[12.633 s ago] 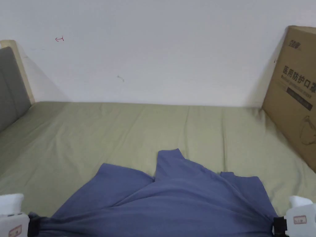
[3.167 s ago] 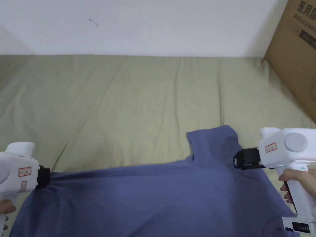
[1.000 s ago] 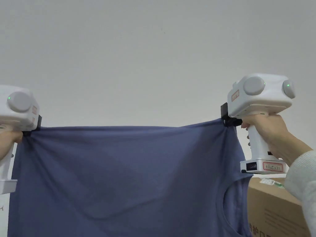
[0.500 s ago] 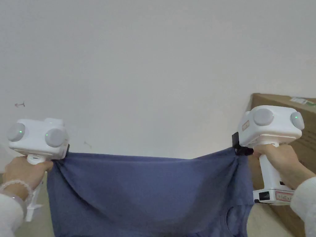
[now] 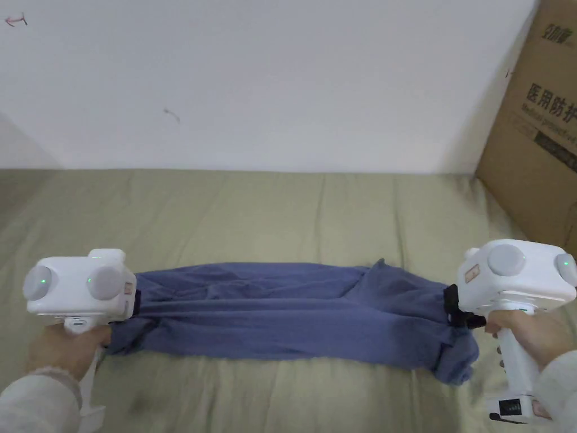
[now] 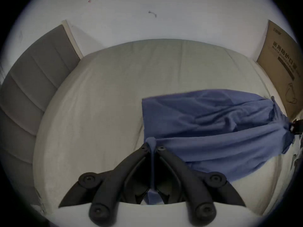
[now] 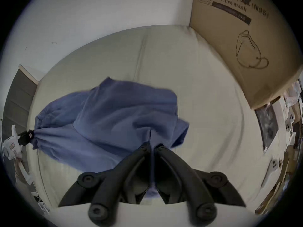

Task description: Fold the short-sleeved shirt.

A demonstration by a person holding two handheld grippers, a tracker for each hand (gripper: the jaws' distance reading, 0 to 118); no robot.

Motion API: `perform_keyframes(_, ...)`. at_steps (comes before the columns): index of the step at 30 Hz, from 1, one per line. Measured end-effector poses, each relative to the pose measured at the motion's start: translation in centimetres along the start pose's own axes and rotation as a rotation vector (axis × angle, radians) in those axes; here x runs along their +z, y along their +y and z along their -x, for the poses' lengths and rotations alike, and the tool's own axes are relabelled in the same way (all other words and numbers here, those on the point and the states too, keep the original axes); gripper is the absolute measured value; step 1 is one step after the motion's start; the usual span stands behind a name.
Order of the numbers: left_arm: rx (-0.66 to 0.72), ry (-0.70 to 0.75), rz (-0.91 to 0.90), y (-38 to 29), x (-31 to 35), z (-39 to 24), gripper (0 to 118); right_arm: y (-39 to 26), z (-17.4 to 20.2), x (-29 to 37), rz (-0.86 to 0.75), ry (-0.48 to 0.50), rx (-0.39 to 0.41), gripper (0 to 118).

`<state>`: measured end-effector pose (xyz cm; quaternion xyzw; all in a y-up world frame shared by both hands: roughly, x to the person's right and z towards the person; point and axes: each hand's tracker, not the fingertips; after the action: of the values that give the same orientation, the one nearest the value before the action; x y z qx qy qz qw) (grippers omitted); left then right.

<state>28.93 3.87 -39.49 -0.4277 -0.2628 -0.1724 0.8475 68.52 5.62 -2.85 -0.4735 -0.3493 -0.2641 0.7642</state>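
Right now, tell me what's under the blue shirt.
The shirt lies bunched on the green bedsheet, pinched at each end by a gripper. Whatever else is beneath the cloth is covered.

Matt cloth shirt (image 5: 282, 316) — rumpled, cardboard box (image 5: 541, 129)

This looks like a bedroom at home: a mattress under an olive-green bed sheet (image 5: 270, 214) runs up to a bare white wall (image 5: 270, 79), with a grey padded headboard (image 6: 32, 83) at one end and a large cardboard box (image 5: 541, 135) at the other.
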Motion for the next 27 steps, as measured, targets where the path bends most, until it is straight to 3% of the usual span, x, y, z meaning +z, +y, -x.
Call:
perform_keyframes(7,0.054,-0.037,-0.026,-5.9,6.8,2.8,2,-8.2,-0.3,7.0,-0.061,0.037,0.027,3)
perform_keyframes(14,0.01,-0.033,-0.012,-17.7,14.9,5.3,2,-20.8,-2.2,11.3,-0.064,0.058,0.071,3)
perform_keyframes(20,0.01,-0.031,0.025,-26.9,19.2,8.1,2,-32.1,-4.6,14.0,-0.025,0.09,0.044,3)
perform_keyframes(27,-0.085,-0.002,0.008,-34.2,24.5,7.8,2,-40.9,-6.8,18.0,-0.006,0.106,0.06,3)
